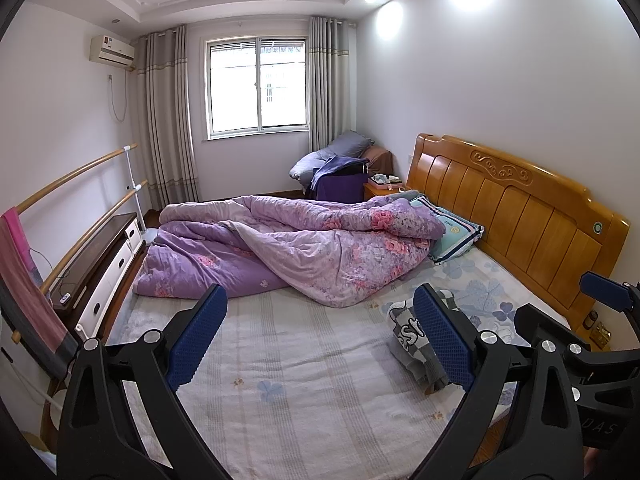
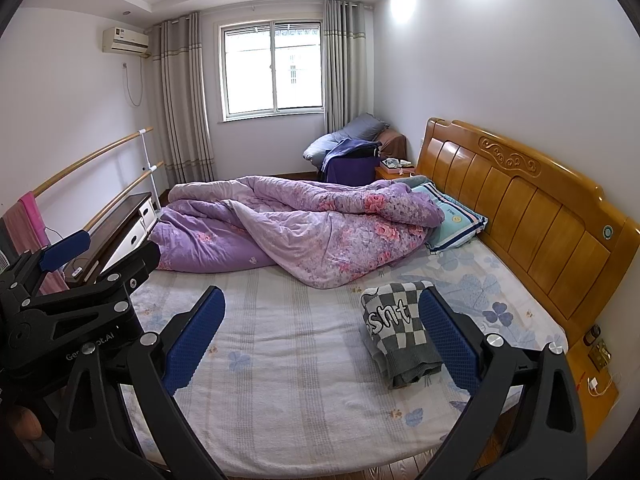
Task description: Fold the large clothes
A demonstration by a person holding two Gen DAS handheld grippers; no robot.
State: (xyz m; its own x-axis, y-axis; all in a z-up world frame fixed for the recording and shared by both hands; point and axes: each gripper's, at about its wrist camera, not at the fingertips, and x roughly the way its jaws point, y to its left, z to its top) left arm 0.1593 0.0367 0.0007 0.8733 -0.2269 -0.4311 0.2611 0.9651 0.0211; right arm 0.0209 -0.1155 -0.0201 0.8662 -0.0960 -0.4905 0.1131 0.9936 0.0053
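A grey-and-white checkered garment with dark lettering lies folded into a compact bundle on the bed, near the front right; in the left wrist view my right finger partly hides it. My left gripper is open and empty, held above the bed's front half. My right gripper is open and empty, above the bed just left of the bundle. Each gripper shows at the edge of the other's view, the right one and the left one.
A crumpled purple floral quilt covers the far half of the bed. A pillow lies by the wooden headboard. A low cabinet and rails with a pink towel stand at the left. A nightstand is at the right.
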